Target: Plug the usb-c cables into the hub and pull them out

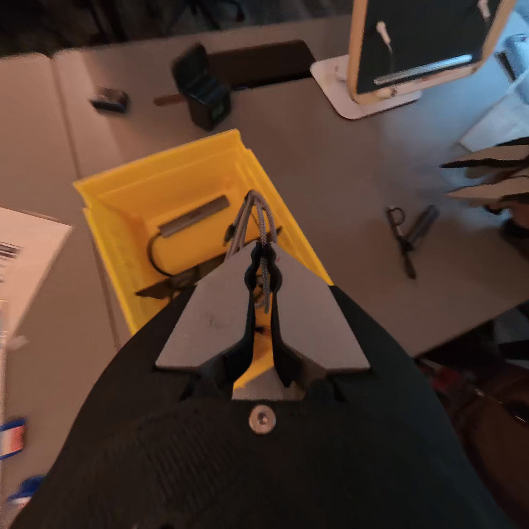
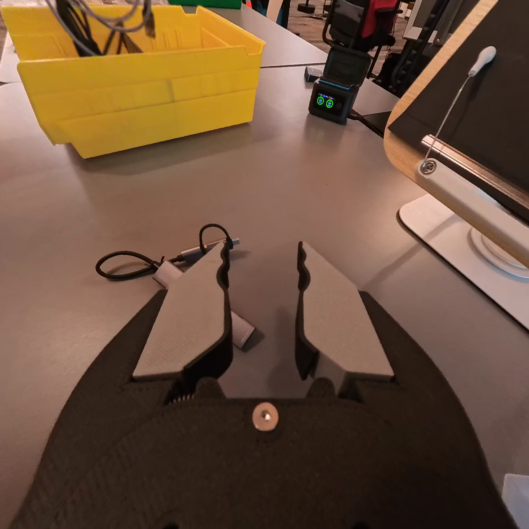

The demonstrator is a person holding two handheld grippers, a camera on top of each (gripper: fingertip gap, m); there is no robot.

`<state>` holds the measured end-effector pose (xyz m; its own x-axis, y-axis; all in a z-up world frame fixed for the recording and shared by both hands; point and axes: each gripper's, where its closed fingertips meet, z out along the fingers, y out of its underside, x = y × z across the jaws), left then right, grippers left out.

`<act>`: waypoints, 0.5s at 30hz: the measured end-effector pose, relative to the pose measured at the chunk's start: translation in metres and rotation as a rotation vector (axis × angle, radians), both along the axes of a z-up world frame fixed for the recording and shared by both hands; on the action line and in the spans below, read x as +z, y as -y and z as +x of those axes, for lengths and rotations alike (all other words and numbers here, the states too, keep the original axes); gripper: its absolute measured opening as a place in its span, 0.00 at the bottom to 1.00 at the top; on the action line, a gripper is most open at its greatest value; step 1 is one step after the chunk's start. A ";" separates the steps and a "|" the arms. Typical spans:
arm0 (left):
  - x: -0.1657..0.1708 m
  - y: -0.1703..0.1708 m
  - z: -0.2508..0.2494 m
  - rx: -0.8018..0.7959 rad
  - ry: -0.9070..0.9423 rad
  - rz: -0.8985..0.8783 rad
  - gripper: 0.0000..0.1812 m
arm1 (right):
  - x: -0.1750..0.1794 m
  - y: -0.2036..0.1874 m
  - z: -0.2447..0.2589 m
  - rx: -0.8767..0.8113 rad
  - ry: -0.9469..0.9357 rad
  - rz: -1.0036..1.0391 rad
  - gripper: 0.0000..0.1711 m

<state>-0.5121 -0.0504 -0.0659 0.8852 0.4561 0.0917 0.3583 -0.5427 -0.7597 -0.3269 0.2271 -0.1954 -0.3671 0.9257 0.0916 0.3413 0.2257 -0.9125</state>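
Observation:
My left gripper (image 1: 264, 249) is shut on a bundle of grey braided USB-C cables (image 1: 264, 226) and holds them above a yellow bin (image 1: 160, 177). A grey hub (image 1: 194, 219) with a black lead lies on the bin's floor. In the right wrist view the cables (image 2: 114, 25) hang over the same bin (image 2: 143, 94). My right gripper (image 2: 262, 249) is open and empty, low over the table. A second grey hub (image 2: 243, 333) with a looped black lead (image 2: 114, 263) lies partly under its left finger. The right gripper (image 1: 446, 180) also shows at the left view's right edge.
A black charger case (image 2: 333, 97) with a lit green display stands behind the bin. A wood-framed dark board on a white base (image 2: 429, 229) fills the right side. A white box (image 1: 23, 257) sits left of the bin. The table's edge (image 1: 458, 329) runs close on the right. Spacing between my two grippers at the tips: around 35 cm. The grey hub (image 1: 194, 219) is about 25 cm from my left fingertips.

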 end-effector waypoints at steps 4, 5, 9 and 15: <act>0.045 -0.008 0.007 -0.022 -0.102 0.185 0.00 | 0.000 -0.001 0.000 -0.004 -0.004 0.010 0.26; 0.052 -0.010 0.012 -0.029 -0.106 0.215 0.00 | 0.000 -0.001 0.000 -0.003 -0.003 0.006 0.26; 0.068 -0.027 0.046 -0.130 -0.139 0.237 0.01 | 0.001 0.003 0.001 0.019 0.003 -0.036 0.27; 0.083 -0.070 0.115 -0.349 -0.136 0.258 0.01 | 0.016 0.018 0.008 0.117 -0.037 -0.138 0.30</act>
